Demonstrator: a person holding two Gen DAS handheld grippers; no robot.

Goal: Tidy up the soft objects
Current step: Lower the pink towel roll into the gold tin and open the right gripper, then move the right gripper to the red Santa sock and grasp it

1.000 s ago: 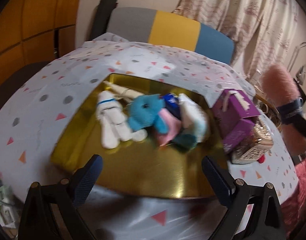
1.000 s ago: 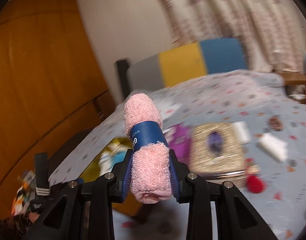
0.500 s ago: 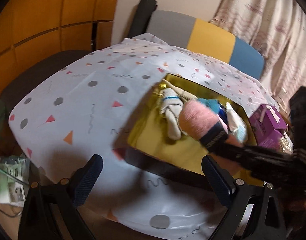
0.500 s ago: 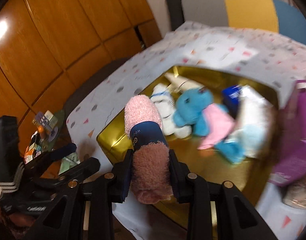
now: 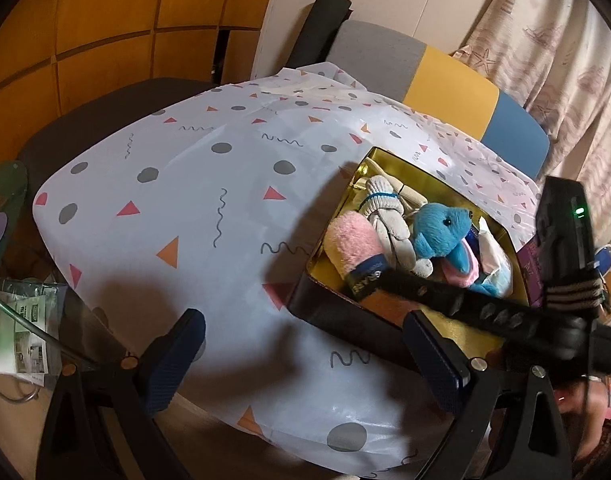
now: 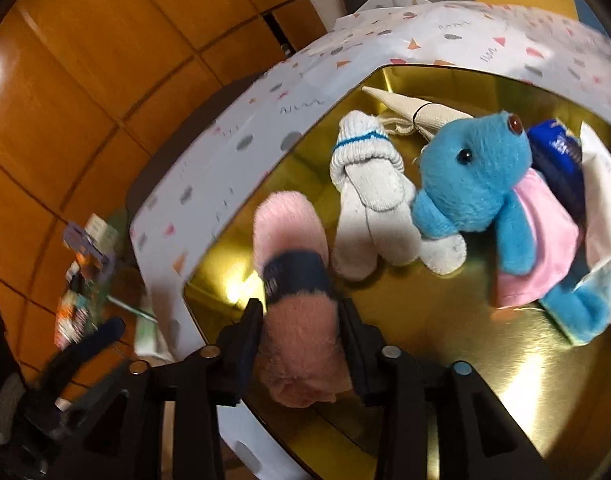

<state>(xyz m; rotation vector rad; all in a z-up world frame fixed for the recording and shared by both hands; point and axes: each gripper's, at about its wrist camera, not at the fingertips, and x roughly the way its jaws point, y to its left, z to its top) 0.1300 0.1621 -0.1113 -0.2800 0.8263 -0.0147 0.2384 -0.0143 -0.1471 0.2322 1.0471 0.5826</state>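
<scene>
A pink rolled towel (image 6: 289,232) with a dark blue band lies between the fingers of my right gripper (image 6: 301,312). Its jaws are opening, and the roll looks blurred and loose between the pads. The towel's (image 5: 351,240) far end rests low in the gold tin (image 5: 417,168), against its left wall. Beside it in the tin (image 6: 485,380) lie a white sock bundle (image 6: 365,184) and a blue plush toy (image 6: 473,168) in a pink dress. My left gripper (image 5: 299,328) stands open and empty over the patterned tablecloth (image 5: 205,200), left of the tin.
A purple box (image 5: 529,276) stands right of the tin. A chair (image 5: 445,80) with grey, yellow and blue panels is behind the table. Papers and small clutter (image 5: 17,332) lie on the floor at the left. Wooden panels and a curtain close off the back.
My right gripper carried the pink towel down from above the table into the tin's left side, and its jaws have widened. My left gripper swung left, off the tin and over the tablecloth.
</scene>
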